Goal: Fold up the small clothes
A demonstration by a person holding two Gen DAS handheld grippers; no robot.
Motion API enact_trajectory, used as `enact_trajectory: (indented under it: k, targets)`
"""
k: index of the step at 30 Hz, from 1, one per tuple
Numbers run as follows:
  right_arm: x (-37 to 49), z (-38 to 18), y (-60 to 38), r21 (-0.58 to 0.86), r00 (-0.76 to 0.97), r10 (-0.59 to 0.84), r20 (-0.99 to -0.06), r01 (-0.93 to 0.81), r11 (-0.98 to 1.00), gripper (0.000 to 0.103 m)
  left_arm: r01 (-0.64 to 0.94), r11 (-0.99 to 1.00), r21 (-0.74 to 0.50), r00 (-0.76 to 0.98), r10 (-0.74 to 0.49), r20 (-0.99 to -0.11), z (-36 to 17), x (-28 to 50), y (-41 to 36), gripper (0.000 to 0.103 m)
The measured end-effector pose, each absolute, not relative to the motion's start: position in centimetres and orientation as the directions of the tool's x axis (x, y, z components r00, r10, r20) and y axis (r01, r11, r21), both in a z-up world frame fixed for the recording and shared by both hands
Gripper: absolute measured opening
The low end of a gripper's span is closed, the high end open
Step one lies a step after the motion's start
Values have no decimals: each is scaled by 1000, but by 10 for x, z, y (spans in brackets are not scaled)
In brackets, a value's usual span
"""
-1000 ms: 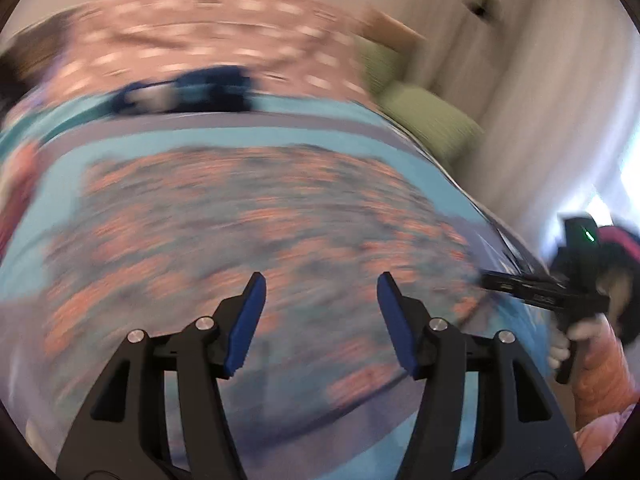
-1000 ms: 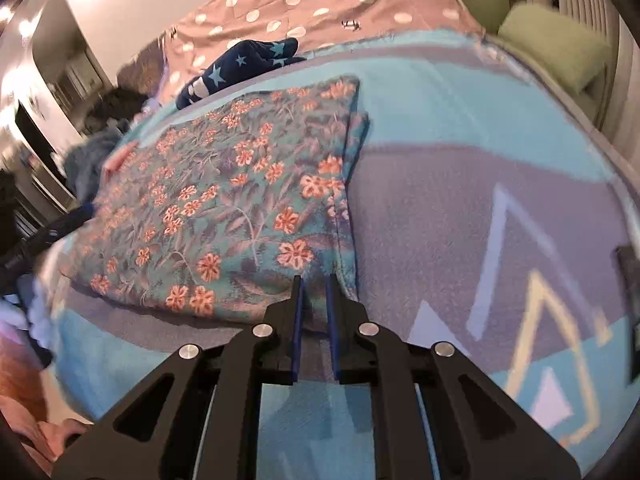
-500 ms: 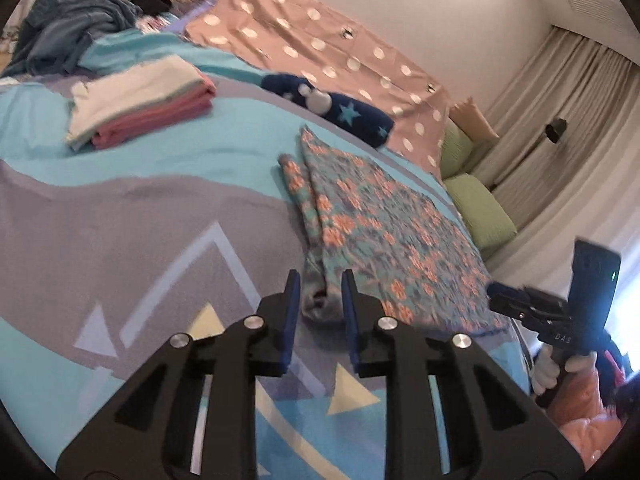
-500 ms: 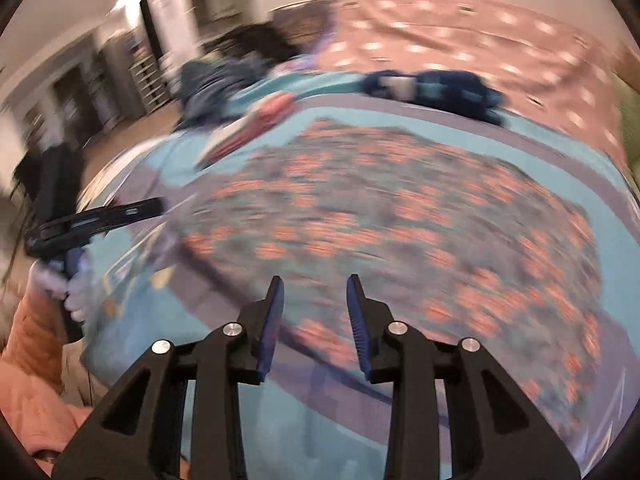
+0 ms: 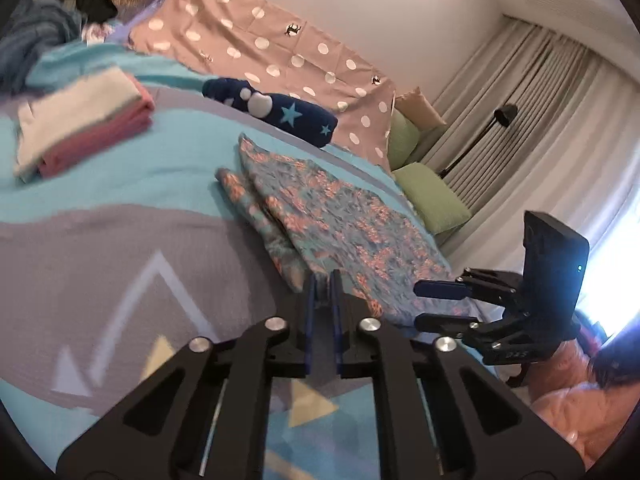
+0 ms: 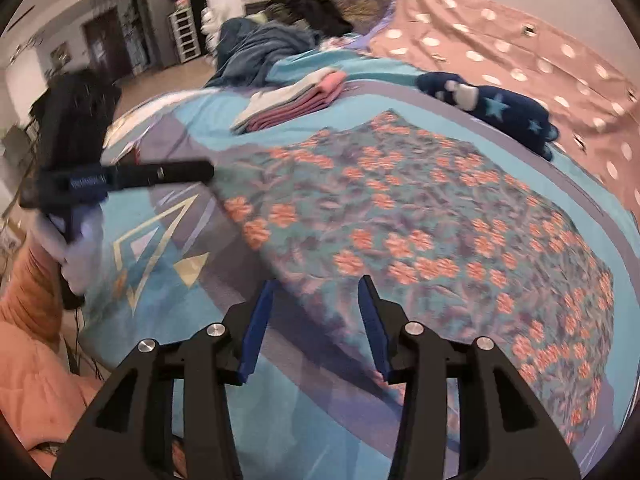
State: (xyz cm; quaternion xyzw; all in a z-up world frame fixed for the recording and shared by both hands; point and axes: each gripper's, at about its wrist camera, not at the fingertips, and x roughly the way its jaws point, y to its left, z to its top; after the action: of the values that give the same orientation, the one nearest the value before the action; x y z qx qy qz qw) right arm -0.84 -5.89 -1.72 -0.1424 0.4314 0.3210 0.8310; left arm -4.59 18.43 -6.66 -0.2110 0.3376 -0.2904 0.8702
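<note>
On the bed's blanket (image 5: 120,248) the floral garment (image 6: 420,220) lies flat, left gripper (image 5: 323,280) clamped on its near corner; bring the opening, empty right gripper (image 6: 316,292) squarely over the other near corner before pinching

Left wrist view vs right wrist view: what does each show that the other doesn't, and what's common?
Left wrist only: green pillows, curtains, a floor lamp, and the left gripper shut on a corner of the floral cloth.
Right wrist only: the room beyond the bed with a white drawer unit, and the right gripper with jaws opening, nothing between them.
Both: the floral cloth, folded stack, navy star item, polka-dot sheet.
</note>
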Motion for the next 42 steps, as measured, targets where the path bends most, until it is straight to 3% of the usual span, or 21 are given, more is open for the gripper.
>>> enact_trajectory:
  k: [5, 9, 13, 17, 20, 21, 22, 24, 29, 32, 34, 35, 37, 42]
  targets:
    - [-5, -36, -21, -44, 421, 378, -824, -714, 699, 46, 265, 785, -561, 619, -584, -525, -88, -50, 202, 0]
    - [-8, -54, 9, -190, 488, 296, -821, -723, 664, 46, 163, 784, -599, 638, -547, -542, -103, -46, 221, 1]
    - [-24, -66, 33, -420, 631, 223, -743, -699, 579, 53, 140, 779, -612, 652, -537, -534, -102, -36, 230, 22]
    - [-37, -78, 56, -584, 736, 203, -646, -647, 489, 54, 146, 777, -612, 657, -539, -527, -100, -24, 231, 27]
    - [-37, -84, 64, -624, 759, 214, -615, -634, 456, 54, 142, 766, -627, 659, -546, -518, -100, -18, 233, 29]
    - [-36, -85, 64, -608, 745, 220, -630, -649, 457, 41, 140, 763, -631, 658, -548, -516, -101, -17, 234, 29]
    - [-32, -85, 64, -578, 722, 221, -656, -669, 468, 8, 139, 758, -637, 655, -553, -514, -102, -15, 235, 29]
    - [-26, -78, 59, -519, 693, 249, -677, -689, 506, 7, 143, 748, -648, 648, -565, -510, -103, -13, 237, 29]
    - [-12, -68, 46, -380, 629, 318, -709, -721, 579, 7, 199, 663, -722, 574, -676, -462, -107, 21, 233, 53]
    - [-16, -70, 50, -390, 637, 312, -705, -715, 580, 7, 254, 605, -754, 493, -752, -437, -109, 56, 216, 56]
    - [-15, -69, 51, -389, 639, 311, -703, -712, 584, 7, 258, 613, -746, 438, -763, -475, -114, 87, 198, 56]
    - [-13, -69, 50, -375, 633, 316, -707, -714, 591, 7, 249, 635, -731, 427, -750, -506, -117, 100, 190, 47]
    - [-9, -67, 47, -343, 619, 325, -715, -715, 609, 7, 248, 686, -684, 430, -711, -557, -120, 126, 176, 5]
    - [-9, -68, 44, -296, 598, 343, -725, -719, 629, 7, 243, 731, -637, 495, -659, -567, -113, 141, 169, 3]
